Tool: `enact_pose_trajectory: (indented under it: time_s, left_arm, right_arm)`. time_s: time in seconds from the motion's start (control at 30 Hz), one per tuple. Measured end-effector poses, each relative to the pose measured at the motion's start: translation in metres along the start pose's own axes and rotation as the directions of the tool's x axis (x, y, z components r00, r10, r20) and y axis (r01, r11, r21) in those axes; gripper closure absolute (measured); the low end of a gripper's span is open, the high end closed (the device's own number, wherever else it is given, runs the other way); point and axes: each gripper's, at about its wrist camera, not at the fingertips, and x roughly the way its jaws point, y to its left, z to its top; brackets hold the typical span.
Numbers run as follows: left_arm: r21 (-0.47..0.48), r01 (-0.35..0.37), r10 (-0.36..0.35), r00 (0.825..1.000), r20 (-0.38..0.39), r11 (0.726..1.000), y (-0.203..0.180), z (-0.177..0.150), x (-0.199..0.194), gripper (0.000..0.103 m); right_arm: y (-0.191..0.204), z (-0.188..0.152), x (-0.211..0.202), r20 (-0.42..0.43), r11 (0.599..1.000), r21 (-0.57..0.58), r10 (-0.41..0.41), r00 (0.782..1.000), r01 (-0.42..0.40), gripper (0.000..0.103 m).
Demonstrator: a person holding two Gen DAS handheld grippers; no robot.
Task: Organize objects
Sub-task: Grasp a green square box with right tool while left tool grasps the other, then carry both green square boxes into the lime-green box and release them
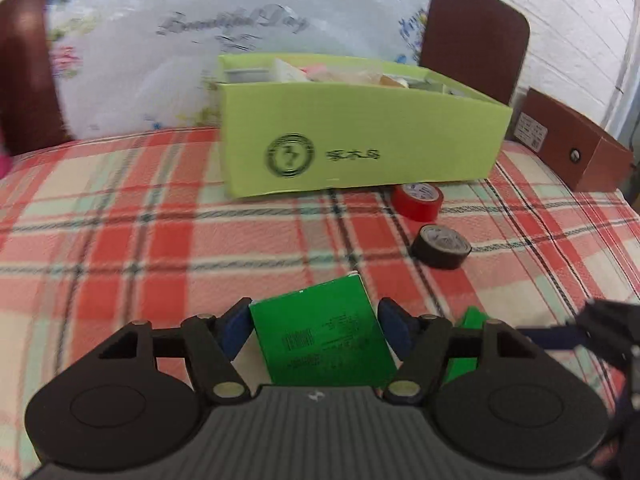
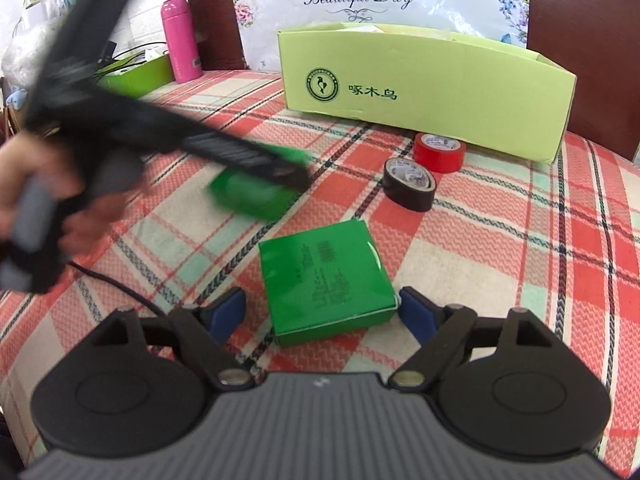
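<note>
Green boxes lie between both open tongs, untouched by pads.

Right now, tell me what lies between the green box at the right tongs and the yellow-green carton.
Right wrist view: between the green box and the carton lie a black tape roll and a red one.

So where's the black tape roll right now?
The black tape lies on the plaid cloth, just in front of the red tape and near the yellow-green box.
</note>
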Motion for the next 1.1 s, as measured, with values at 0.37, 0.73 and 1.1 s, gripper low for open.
enact_pose_trajectory:
  time_s: [0.37, 0.73, 1.1]
  left_arm:
    - [-0.093, -0.106, 0.103, 0.994, -0.037, 0.99, 0.0, -0.021, -0.012, 0.023]
    - [-0.109, -0.132, 0.128, 0.991, -0.039, 0.985, -0.004, -0.007, 0.01, 0.022]
    - [-0.193, -0.122, 0.118, 0.992, -0.033, 0.973, 0.003, 0.004, 0.02, 0.024]
  right_arm:
    - [-0.006, 0.004, -0.005, -0.003, 0.999, -0.034, -0.002, 1.0, 0.002, 0.021]
    - [-0.001, 0.007, 0.0, -0.007, 0.998, -0.052, 0.019, 1.0, -0.02, 0.028]
    - [-0.002, 0.006, 0.003, -0.004, 0.999, -0.037, 0.024, 1.0, -0.024, 0.026]
